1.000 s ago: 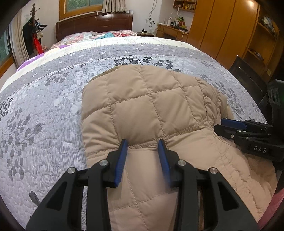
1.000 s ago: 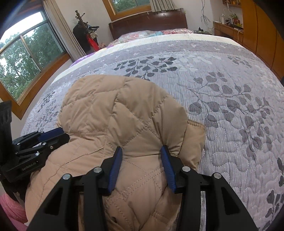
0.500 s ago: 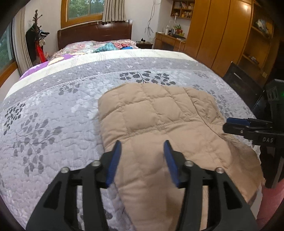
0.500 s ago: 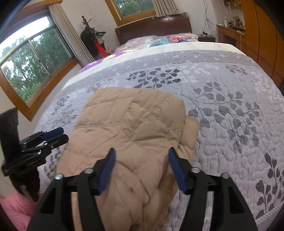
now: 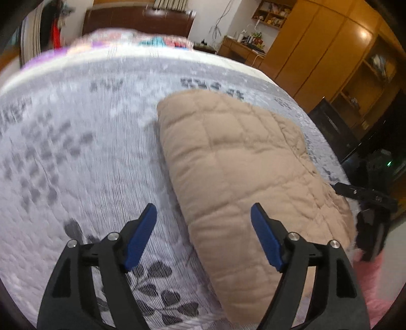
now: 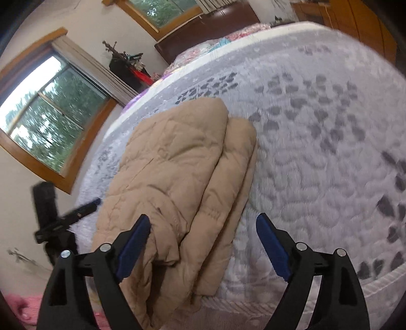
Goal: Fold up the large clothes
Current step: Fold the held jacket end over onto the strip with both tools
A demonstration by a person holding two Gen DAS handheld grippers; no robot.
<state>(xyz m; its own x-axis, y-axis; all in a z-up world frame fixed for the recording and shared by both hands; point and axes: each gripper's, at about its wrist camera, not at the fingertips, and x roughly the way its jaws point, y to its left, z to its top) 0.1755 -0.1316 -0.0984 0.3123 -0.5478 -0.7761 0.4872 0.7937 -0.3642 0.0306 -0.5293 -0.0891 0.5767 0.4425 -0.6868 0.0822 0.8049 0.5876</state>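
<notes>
A tan quilted jacket [image 5: 241, 175] lies folded on the grey floral bedspread [image 5: 76, 152], near the foot edge of the bed. It also shows in the right wrist view [image 6: 175, 177], with its layers stacked. My left gripper [image 5: 203, 218] is open and empty, held above the jacket's left edge. My right gripper [image 6: 203, 226] is open and empty, held above the jacket's right edge. Each gripper shows at the side of the other's view: the right gripper [image 5: 365, 195] and the left gripper [image 6: 68, 218].
A dark wooden headboard [image 5: 139, 17] and pillows are at the far end of the bed. Wooden wardrobes [image 5: 317, 50] stand on the right, windows [image 6: 50, 114] on the left. The bed's foot edge [image 6: 279, 302] is close below my right gripper.
Both grippers let go of the jacket, opened wide and pulled back and upward. The jacket's folded-over part now lies flat on the bed. The views are tilted and blurred by motion.
</notes>
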